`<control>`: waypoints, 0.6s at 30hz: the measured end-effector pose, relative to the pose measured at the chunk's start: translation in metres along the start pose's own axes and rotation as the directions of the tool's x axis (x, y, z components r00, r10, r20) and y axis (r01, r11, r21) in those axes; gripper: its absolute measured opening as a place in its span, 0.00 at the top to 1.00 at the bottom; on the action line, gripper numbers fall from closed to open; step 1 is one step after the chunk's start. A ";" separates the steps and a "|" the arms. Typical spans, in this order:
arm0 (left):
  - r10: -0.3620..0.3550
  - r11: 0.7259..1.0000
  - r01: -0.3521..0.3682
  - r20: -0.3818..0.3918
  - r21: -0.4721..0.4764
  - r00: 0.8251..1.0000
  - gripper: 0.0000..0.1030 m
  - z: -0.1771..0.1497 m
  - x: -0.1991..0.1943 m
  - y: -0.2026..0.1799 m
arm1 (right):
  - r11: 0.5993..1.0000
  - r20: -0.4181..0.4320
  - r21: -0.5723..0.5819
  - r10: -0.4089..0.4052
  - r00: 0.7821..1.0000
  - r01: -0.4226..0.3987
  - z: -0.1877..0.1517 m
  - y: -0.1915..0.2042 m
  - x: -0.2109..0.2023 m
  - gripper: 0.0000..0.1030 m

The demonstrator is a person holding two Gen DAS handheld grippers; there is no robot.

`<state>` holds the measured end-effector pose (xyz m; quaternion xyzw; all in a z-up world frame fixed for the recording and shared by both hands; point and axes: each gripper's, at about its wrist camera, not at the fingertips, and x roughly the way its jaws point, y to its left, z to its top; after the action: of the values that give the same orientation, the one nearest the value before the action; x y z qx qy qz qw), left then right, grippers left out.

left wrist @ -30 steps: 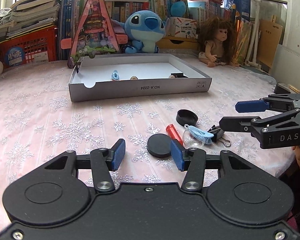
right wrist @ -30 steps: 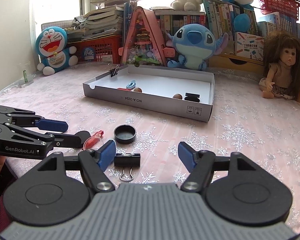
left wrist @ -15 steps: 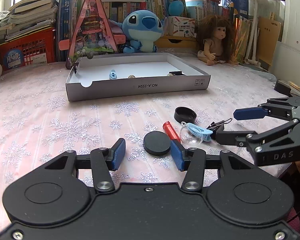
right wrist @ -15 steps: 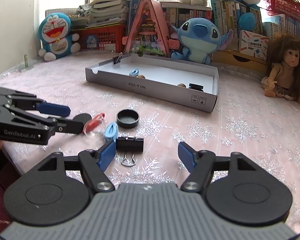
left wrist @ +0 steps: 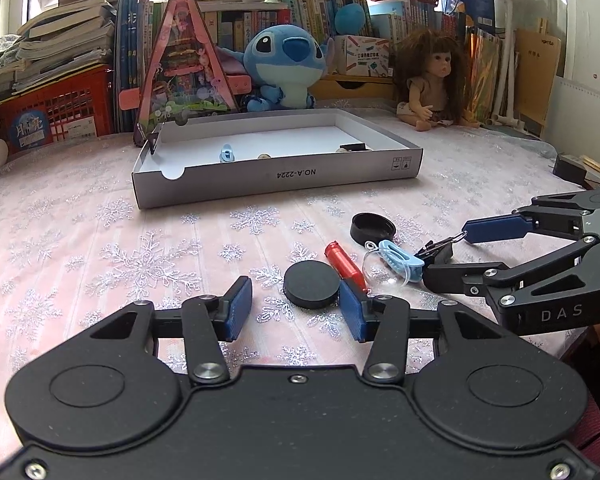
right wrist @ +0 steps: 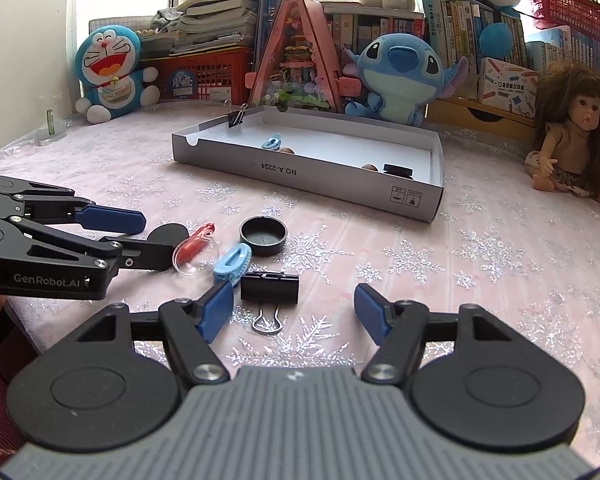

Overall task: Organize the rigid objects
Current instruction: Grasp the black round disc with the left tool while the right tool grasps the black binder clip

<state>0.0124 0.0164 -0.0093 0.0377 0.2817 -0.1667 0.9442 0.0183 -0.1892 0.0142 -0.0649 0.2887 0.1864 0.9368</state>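
Observation:
On the pink snowflake tablecloth lie a black disc, a red tube, a clear dome, a light blue clip, a black cap and a black binder clip. My left gripper is closing; the disc lies just ahead between its fingers, near the right pad, untouched. My right gripper is also closing, and the binder clip sits between its fingers, near the left pad, with no pad pressing it. The grey cardboard box stands behind and holds a few small items.
Plush toys, a doll, a pink triangular toy house, books and red baskets line the back of the table. A binder clip is clamped on the box's left rim. The table's front edge is close under both grippers.
The right gripper has edged towards the binder clip, which now sits further in between its fingers; the blue clip has come into its view. The left gripper has barely moved.

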 end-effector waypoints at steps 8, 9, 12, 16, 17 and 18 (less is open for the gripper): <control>0.010 1.000 -0.010 0.007 -0.022 1.000 0.60 0.001 0.002 0.004 | 0.997 0.008 0.031 -0.068 0.998 0.068 0.002 -0.007 0.003 0.29; 0.011 1.000 -0.011 0.007 -0.022 1.000 0.62 0.001 0.002 0.004 | 0.997 0.008 0.034 -0.067 0.998 0.066 0.002 -0.007 0.003 0.30; 0.010 1.000 -0.010 0.008 -0.025 1.000 0.64 0.002 0.003 0.003 | 0.998 0.009 0.042 -0.055 0.998 0.055 0.002 -0.007 0.004 0.32; 0.006 1.000 -0.006 0.008 -0.029 1.000 0.66 0.004 0.006 0.002 | 0.999 0.009 0.035 -0.038 0.999 0.037 0.004 -0.004 0.005 0.37; 0.004 1.000 -0.004 0.008 -0.031 1.000 0.67 0.005 0.007 0.002 | 0.999 0.003 0.031 -0.032 0.999 0.032 0.004 -0.003 0.006 0.45; 0.003 0.999 -0.003 0.008 -0.032 1.000 0.72 0.005 0.007 0.002 | 0.999 -0.003 0.031 -0.028 1.000 0.028 0.005 -0.003 0.007 0.53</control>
<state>0.0210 0.0157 -0.0093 0.0220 0.2804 -0.1610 0.9460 0.0274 -0.1887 0.0143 -0.0547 0.2918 0.1687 0.9399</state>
